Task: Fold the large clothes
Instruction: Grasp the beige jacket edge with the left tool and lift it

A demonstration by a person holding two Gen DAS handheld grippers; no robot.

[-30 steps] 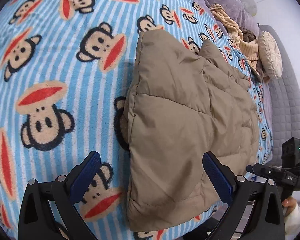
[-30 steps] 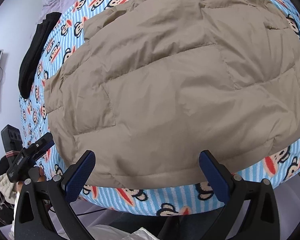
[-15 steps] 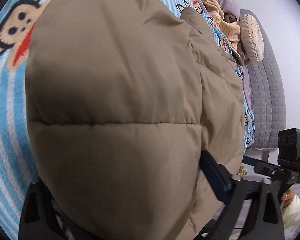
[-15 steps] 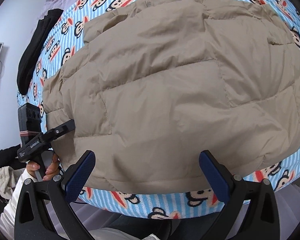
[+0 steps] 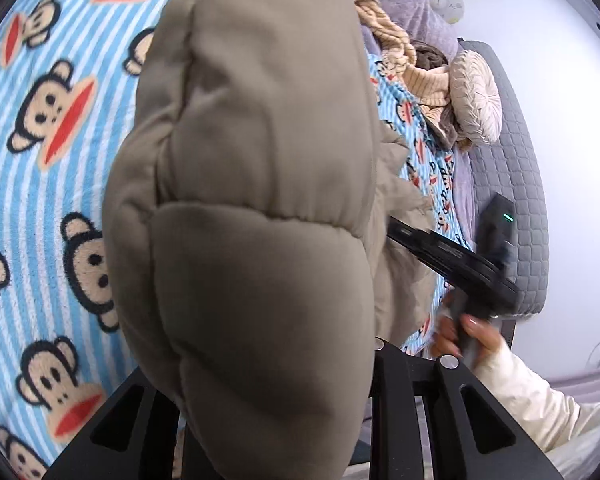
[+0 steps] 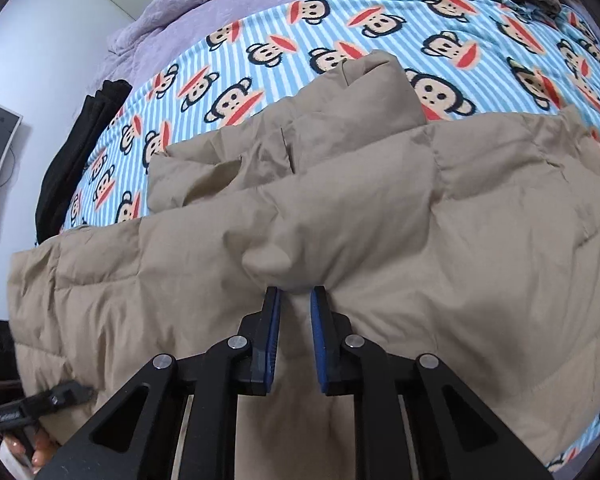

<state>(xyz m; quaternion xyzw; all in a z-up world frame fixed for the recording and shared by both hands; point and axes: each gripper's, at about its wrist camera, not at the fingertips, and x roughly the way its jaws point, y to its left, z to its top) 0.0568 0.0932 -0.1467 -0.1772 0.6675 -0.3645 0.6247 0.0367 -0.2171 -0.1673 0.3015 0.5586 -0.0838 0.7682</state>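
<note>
Jacket [image 6: 380, 240] pinched by right gripper [image 6: 294, 300]; hides left gripper, prob. clamped.

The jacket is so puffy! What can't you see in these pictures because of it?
- Left wrist view: the jacket bulges over the left gripper, hiding its fingers, so open or shut cannot be told.
- Left wrist view: the right gripper's tips vanish into the jacket.
- Right wrist view: the jacket's near hem runs off the bottom edge.
- Right wrist view: the blanket under the jacket is covered.
</note>
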